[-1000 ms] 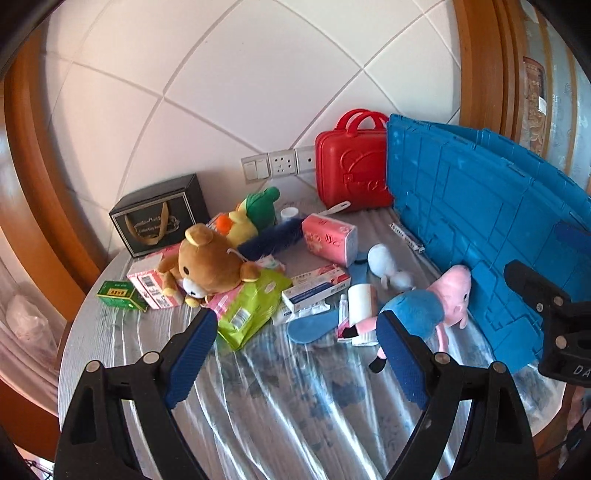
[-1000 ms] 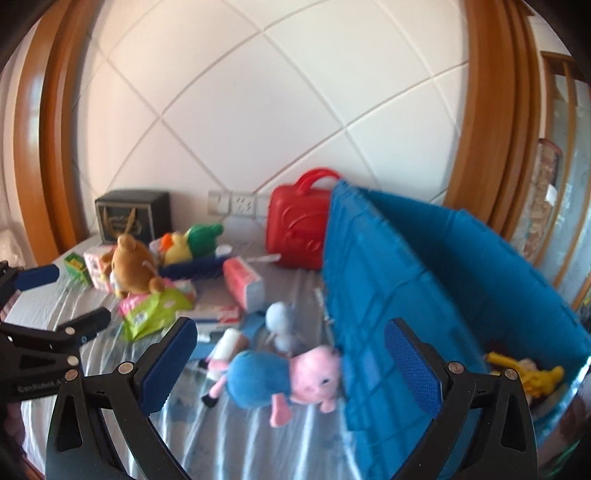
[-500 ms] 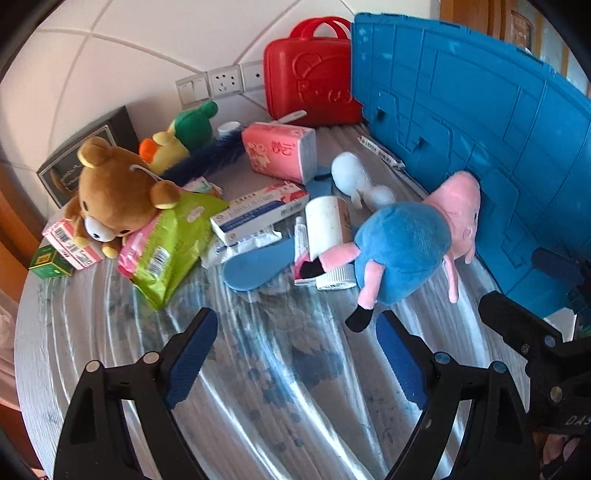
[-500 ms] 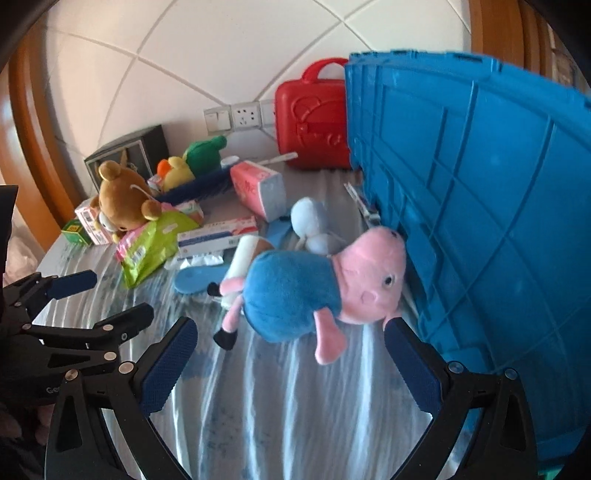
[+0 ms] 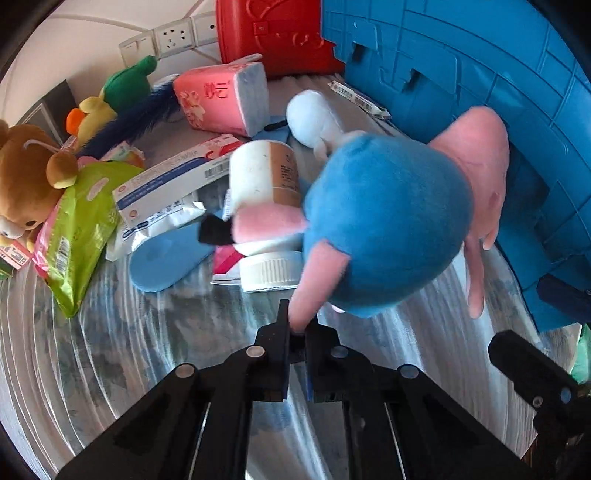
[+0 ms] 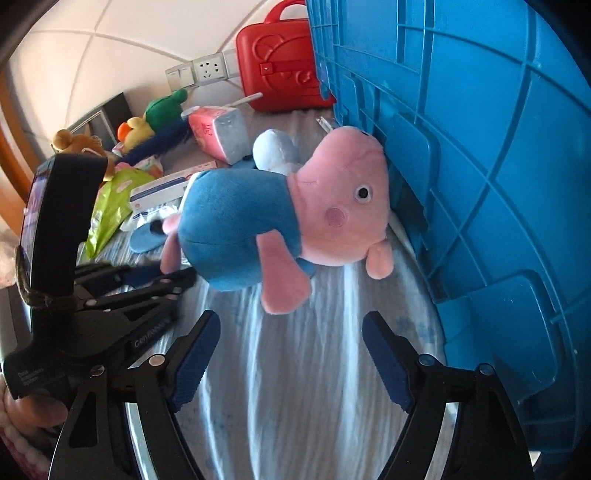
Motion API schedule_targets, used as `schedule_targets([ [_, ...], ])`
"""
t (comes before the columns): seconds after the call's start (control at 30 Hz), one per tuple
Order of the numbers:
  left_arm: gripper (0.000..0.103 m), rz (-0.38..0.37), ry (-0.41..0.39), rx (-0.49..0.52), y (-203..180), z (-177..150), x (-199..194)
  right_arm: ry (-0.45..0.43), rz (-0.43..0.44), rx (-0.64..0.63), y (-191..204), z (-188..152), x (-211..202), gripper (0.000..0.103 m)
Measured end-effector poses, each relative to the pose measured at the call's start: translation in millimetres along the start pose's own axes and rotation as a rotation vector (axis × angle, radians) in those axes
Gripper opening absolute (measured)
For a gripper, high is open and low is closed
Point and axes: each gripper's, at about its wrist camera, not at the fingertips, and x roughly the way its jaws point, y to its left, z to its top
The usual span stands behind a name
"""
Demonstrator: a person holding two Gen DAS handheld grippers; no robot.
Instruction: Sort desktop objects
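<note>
A plush pig [image 5: 388, 221] in a blue shirt lies on the striped tablecloth against the tall blue crate [image 5: 480, 55]. My left gripper [image 5: 297, 332] is shut on the end of one pink leg of the pig. From the right wrist view, the pig [image 6: 240, 221] is just ahead, its head touching the crate [image 6: 498, 147]. The left gripper [image 6: 177, 277] reaches it from the left. My right gripper [image 6: 291, 325] is closing, its blue pads still wide apart. Nothing is between them; the pig's pink arm hangs just beyond.
Behind the pig lie a white bottle [image 5: 264, 177], a pink tissue pack [image 5: 221, 99], a white-and-blue box [image 5: 173, 184], a blue insole [image 5: 166, 254] and a green packet [image 5: 77, 221]. A brown bear [image 5: 26, 173] sits left. A red case [image 5: 273, 33] stands by the wall.
Both grippers have come down close to the pig. The left jaws have gone from wide open to shut on the pig's leg. The right jaws have narrowed.
</note>
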Motion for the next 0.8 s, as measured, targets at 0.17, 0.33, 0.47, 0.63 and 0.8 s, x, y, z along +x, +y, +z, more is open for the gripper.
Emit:
schedule_targets([
  [0.17,0.006,0.053,-0.081,-0.04,38,-4,-38,-0.008,0.018,-0.002,5,11,5,0.081],
  [0.33,0.006,0.095,-0.1,-0.094,72,-12,-64,-0.004,0.041,-0.025,23,14,5,0.081],
  [0.47,0.006,0.169,-0.094,-0.117,98,-31,-75,0.012,0.059,-0.053,38,11,6,0.081],
  [0.63,0.008,0.096,-0.016,-0.121,102,-60,-73,0.04,0.103,-0.066,56,3,7,0.081],
  [0.8,0.028,0.057,-0.041,-0.084,85,-64,-102,-0.002,0.104,-0.096,69,4,-8,0.084],
])
